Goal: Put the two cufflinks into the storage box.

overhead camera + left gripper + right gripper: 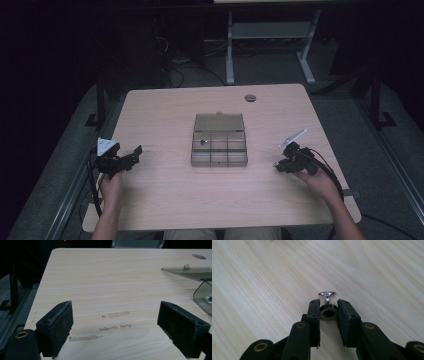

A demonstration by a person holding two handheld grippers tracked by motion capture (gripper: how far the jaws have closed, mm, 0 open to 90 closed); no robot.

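Right gripper (328,308) clamped on a small black knurled ring with a silver T-topped pin (327,295), probably a thumb screw, low over the wooden table (165,200) at about four o'clock from the smoky compartment box (219,146). Left gripper (115,327) spread wide on nothing, near nine o'clock of the box. Thin purchase on a round part: could roll or squirt out if tilted or lifted sharply, then skitter off the table edge.

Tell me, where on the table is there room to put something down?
The widest bare strip lies between the clear compartment box and the table's near edge. Bare wood also separates the box from the left gripper, and from the right gripper. The middle, where the box sits, is taken.
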